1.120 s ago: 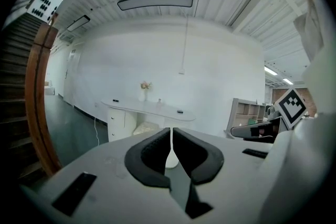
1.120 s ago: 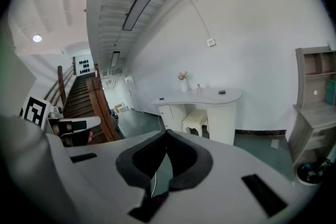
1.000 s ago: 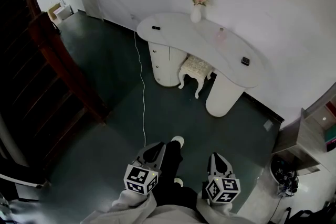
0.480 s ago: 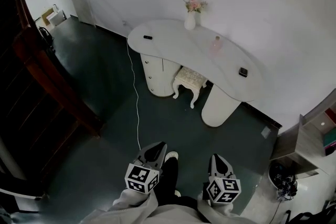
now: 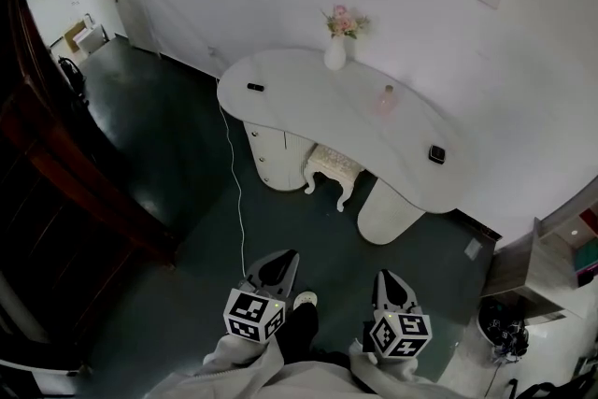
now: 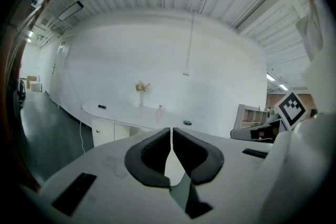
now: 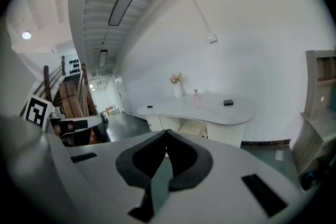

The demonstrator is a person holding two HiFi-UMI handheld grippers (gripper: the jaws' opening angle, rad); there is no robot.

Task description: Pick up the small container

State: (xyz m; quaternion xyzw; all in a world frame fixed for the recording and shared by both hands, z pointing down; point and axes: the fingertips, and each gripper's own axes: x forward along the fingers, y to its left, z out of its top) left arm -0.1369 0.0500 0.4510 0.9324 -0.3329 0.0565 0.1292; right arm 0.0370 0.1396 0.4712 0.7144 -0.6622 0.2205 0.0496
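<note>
Head view, tools: The left gripper (image 5: 286,255) and the right gripper (image 5: 385,277) are held low at the bottom centre, side by side and pointed toward the white desk (image 5: 299,98). This is judged to be a carrying pose, since nothing is within reach.
Head view, target: The small container (image 5: 436,153) is judged to be the dark, box-like thing at the right end of the desk, right of the centre. This cannot be confirmed. It is well apart from both tools.
Head view, surroundings: A pink bottle (image 5: 387,98), a vase (image 5: 335,53) and a second dark thing (image 5: 254,87) are also placed on the desk. A stool (image 5: 332,166) is tucked under it. A white cable (image 5: 235,192) is laid over the floor toward the person and could catch a foot.
Left gripper view: The jaws are clenched together and nothing is held. The desk is seen just above them.
Right gripper view: The jaws are pressed together with nothing between them. The small container (image 7: 228,103) is seen right of the centre, and only bare floor lies between.
</note>
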